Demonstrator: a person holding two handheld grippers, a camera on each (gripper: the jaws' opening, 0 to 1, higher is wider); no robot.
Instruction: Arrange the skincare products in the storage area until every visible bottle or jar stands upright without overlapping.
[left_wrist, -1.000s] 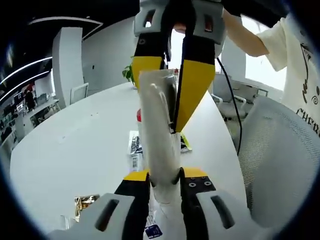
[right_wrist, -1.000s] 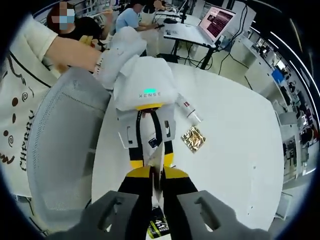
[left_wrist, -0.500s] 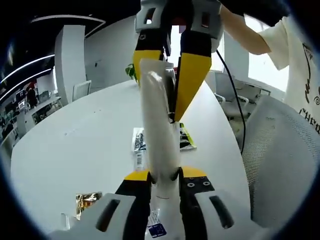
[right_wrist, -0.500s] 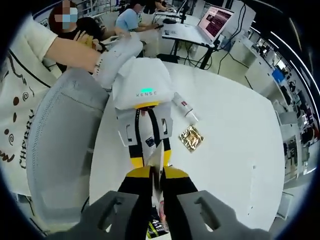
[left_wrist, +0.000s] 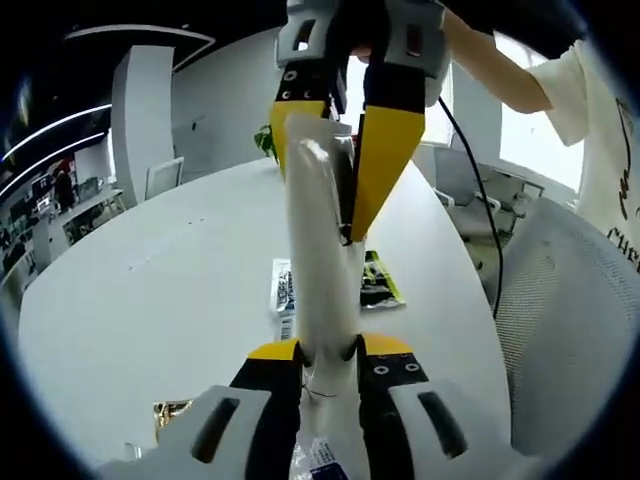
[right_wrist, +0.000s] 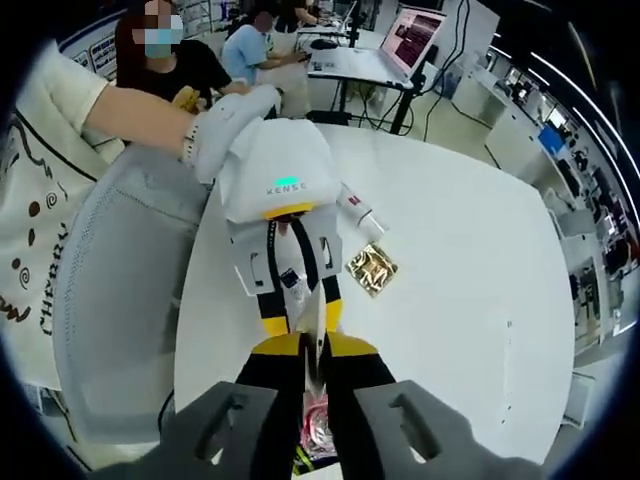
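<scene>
Both grippers clamp one white tube mid-air above the counter: left gripper near end, right gripper far end. Handover in hand; next, one releases, the other stands it upright.

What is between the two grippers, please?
In the left gripper view, a white tube spans the stretch from the left gripper to the right gripper. Both are shut on it, above the white table.
</scene>
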